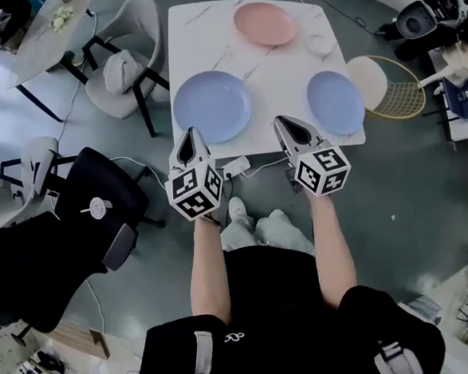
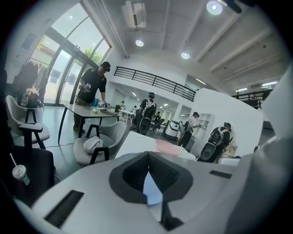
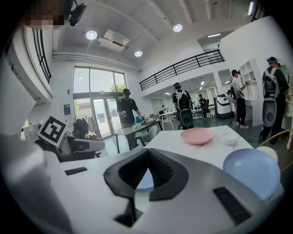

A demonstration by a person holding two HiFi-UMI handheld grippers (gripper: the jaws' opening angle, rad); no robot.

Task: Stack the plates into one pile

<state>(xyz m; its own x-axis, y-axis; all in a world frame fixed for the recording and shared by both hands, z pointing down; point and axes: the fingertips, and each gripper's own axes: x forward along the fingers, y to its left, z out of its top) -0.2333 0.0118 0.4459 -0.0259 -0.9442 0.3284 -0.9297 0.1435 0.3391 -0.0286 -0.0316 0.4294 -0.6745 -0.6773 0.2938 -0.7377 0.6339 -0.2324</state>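
Seen from the left gripper view, the grey body of the left gripper point(image 2: 147, 154) blocks nearly the whole desk point(image 2: 132, 142). Only a sliver of the large blue plate point(image 2: 151, 189) shows, in the chink below the meeting jaw tips. The right gripper view is much the same. The right gripper point(image 3: 147, 151) leaves just a sliver of that plate, and its body cuts the small blue plate point(image 3: 252, 172) along the lower rim. From the head view both gripper noses cover bits of the desk's near edge. Whatever the white bowl point(image 1: 318, 42) by the far right corner holds is too small to tell, and I cannot make out what the cream disc point(image 1: 370, 81) just off the right edge is.
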